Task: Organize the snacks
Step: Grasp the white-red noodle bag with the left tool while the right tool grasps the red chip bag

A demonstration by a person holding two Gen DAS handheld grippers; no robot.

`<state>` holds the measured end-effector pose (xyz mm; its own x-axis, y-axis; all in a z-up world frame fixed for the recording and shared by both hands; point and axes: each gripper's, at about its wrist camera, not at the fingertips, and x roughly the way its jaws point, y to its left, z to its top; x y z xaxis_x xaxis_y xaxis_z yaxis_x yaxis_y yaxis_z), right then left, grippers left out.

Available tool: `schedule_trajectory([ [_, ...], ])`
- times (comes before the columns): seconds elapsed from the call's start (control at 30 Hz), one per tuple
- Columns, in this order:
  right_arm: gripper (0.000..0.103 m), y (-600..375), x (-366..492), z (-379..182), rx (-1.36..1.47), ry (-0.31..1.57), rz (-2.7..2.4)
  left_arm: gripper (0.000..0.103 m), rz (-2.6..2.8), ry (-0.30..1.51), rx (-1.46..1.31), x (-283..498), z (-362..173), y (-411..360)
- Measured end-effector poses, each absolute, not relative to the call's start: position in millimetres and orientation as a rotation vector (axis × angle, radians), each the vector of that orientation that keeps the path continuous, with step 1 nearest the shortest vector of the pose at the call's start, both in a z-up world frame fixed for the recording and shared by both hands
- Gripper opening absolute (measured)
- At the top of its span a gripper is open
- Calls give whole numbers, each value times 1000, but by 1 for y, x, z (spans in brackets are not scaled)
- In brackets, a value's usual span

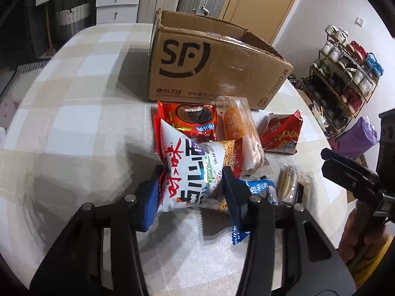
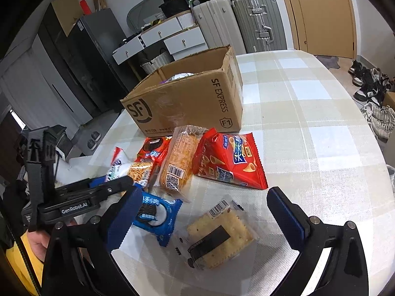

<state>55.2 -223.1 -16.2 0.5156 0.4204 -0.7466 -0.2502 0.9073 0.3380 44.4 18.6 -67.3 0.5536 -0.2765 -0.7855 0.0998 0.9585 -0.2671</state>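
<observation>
Left gripper clamped on white snack bag, lifted over the pile on the bench in front of the cardboard box. Right gripper wide open, hovering above cracker pack, blue cookie pack just beside it

both views are bright, lit evenly by soft indoor light. the cardboard box throws a soft shadow to its left on the checked tablecloth. clear tape on the box gives weak glare, and the red cone snack bag shines a little. the fisheye bends straight lines strongly near the edges, where the corners go black. the white snack bag looks slightly blurred, and the tablecloth near the bottom is smeared.
</observation>
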Motion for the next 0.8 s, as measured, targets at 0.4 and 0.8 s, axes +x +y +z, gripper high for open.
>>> schedule_trajectory([
  [0.4, 103, -228, 62, -21, 203, 947, 349, 44, -222, 928, -244, 21, -51, 48],
  [0.8, 100, -207, 116, -49, 16, 994, 291, 44, -226, 893, -274, 7, -37, 70],
])
